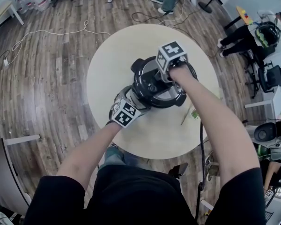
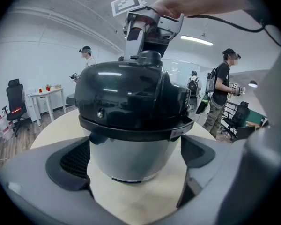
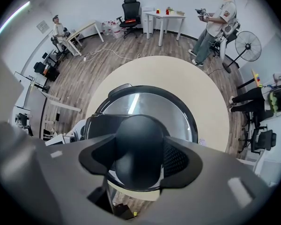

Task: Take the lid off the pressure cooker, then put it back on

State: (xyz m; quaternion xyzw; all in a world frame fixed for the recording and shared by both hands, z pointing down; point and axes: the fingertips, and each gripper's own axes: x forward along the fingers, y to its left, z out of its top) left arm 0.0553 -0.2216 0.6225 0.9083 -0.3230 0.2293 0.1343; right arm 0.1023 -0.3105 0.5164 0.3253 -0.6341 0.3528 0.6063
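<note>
One pressure cooker, one lid; left claw pinches its body; right claw clamps the single knob between its jaws.

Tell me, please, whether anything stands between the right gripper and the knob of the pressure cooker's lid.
Nothing visible does. The right gripper points down from above, and its jaws are closed on the knob of the lid, which sits on the pressure cooker.
</note>
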